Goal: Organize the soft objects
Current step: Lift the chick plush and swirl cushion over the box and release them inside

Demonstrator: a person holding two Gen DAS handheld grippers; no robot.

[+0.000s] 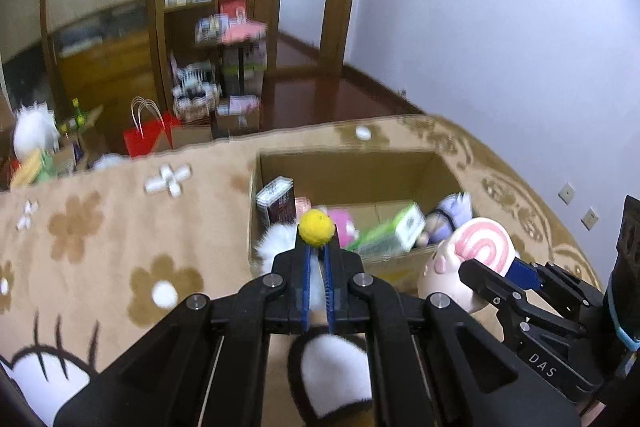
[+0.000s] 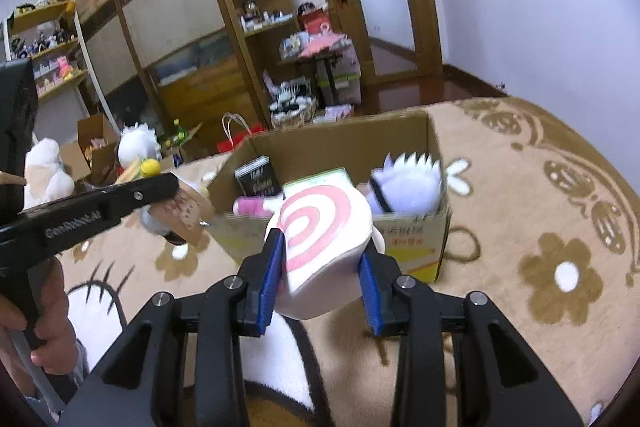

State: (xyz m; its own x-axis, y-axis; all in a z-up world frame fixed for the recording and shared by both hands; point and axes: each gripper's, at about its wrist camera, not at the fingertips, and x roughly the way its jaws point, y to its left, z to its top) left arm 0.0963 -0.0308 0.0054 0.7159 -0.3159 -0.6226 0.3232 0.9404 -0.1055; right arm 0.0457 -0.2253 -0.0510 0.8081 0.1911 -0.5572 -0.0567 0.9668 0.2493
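Observation:
My left gripper [image 1: 317, 254] is shut on a white fluffy plush toy with a yellow ball top [image 1: 317, 227], held just in front of the cardboard box [image 1: 344, 163]; a paper tag hangs from it in the right wrist view [image 2: 182, 213]. My right gripper [image 2: 320, 267] is shut on a cream plush with a pink spiral [image 2: 320, 227], also seen in the left wrist view [image 1: 480, 247], held above the box's near wall [image 2: 412, 243]. Inside the box lie a purple-white plush [image 2: 404, 183], a pink plush [image 2: 250, 205], a green-white pack [image 1: 394, 231] and a dark book [image 2: 258, 177].
The box stands on a beige blanket with brown flowers [image 2: 560, 275]. Beyond its far edge are a red paper bag [image 1: 146, 139], white plush toys [image 2: 138, 145], open cartons [image 2: 94, 147], wooden shelves [image 2: 256, 7] and a doorway. A hand [image 2: 48, 319] holds the left gripper's handle.

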